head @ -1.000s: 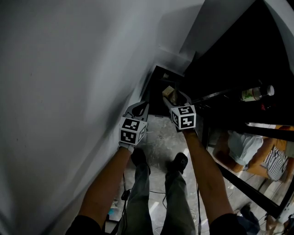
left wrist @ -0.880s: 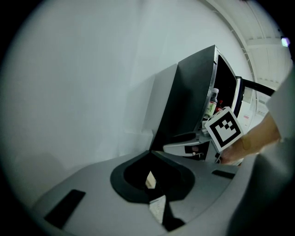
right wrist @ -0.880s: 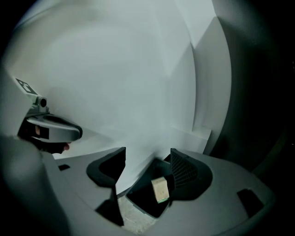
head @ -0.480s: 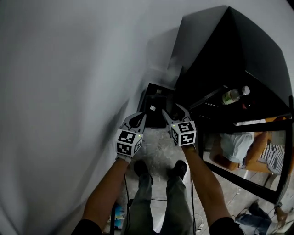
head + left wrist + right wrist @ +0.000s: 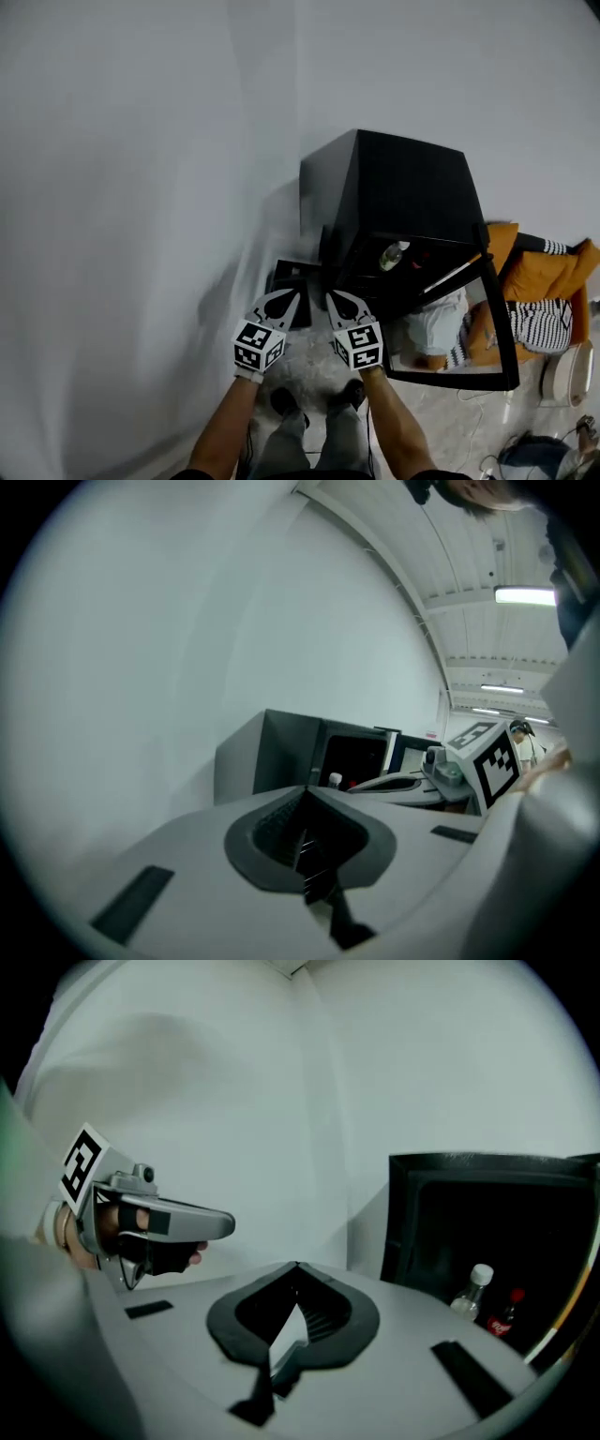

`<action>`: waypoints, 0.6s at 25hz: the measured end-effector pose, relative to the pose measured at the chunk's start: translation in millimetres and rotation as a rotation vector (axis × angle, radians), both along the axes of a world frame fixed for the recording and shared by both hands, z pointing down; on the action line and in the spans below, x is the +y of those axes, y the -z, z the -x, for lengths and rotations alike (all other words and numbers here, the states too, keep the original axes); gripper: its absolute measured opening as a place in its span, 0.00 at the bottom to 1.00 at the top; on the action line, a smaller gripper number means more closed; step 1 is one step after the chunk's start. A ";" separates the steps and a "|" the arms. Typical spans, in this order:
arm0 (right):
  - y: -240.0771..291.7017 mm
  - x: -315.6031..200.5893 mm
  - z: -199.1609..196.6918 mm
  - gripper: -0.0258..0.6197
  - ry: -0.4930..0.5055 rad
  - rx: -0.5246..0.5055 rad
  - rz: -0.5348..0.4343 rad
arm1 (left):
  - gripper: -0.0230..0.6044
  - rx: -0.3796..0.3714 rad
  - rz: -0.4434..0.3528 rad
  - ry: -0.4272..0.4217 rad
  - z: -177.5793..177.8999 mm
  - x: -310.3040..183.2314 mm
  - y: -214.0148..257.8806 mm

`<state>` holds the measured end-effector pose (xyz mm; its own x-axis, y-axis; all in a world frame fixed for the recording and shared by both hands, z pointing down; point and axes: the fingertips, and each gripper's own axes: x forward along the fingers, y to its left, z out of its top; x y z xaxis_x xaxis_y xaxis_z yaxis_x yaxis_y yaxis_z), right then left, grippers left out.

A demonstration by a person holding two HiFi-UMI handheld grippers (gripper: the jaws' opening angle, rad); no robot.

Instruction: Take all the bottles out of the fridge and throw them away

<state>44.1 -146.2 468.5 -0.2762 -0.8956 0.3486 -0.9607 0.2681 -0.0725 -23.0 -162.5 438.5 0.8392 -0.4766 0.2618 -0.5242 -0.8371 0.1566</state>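
Note:
A black fridge (image 5: pixel 403 187) stands open against the white wall. Inside it stand a clear bottle with a white cap (image 5: pixel 393 254) (image 5: pixel 472 1293) and a dark bottle with a red label (image 5: pixel 506 1314). The clear bottle's cap (image 5: pixel 335 780) also shows in the left gripper view. My left gripper (image 5: pixel 293 294) (image 5: pixel 305 790) is shut and empty, held up left of the fridge. Beside it my right gripper (image 5: pixel 331 296) (image 5: pixel 296 1266) has just closed, with nothing between its jaws. Both are well short of the bottles.
A black bin (image 5: pixel 292 281) sits on the floor at the fridge's left, below the grippers. The glass fridge door (image 5: pixel 469 375) hangs open to the right. An orange seat with striped cloth (image 5: pixel 539 319) lies beyond it. The wall closes off the left.
Both grippers have risen from just above the bin to the height of the fridge. The right jaws were open with a tan thing between them; now they are shut and empty.

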 end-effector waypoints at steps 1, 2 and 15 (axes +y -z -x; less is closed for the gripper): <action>16.7 9.8 -7.1 0.05 -0.010 0.002 -0.011 | 0.04 0.001 -0.012 -0.016 -8.5 8.4 15.6; 31.8 19.0 -15.6 0.05 -0.023 0.006 -0.022 | 0.04 0.001 -0.023 -0.030 -17.4 16.1 29.9; 132.8 126.7 -134.5 0.05 -0.216 -0.001 -0.052 | 0.04 0.023 -0.072 -0.086 -99.0 88.3 122.6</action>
<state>178.6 -19.5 335.7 -0.0758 -0.9507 0.3007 -0.9962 0.0590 -0.0646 76.0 -74.3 315.9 0.8835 -0.4191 0.2094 -0.4466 -0.8884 0.1060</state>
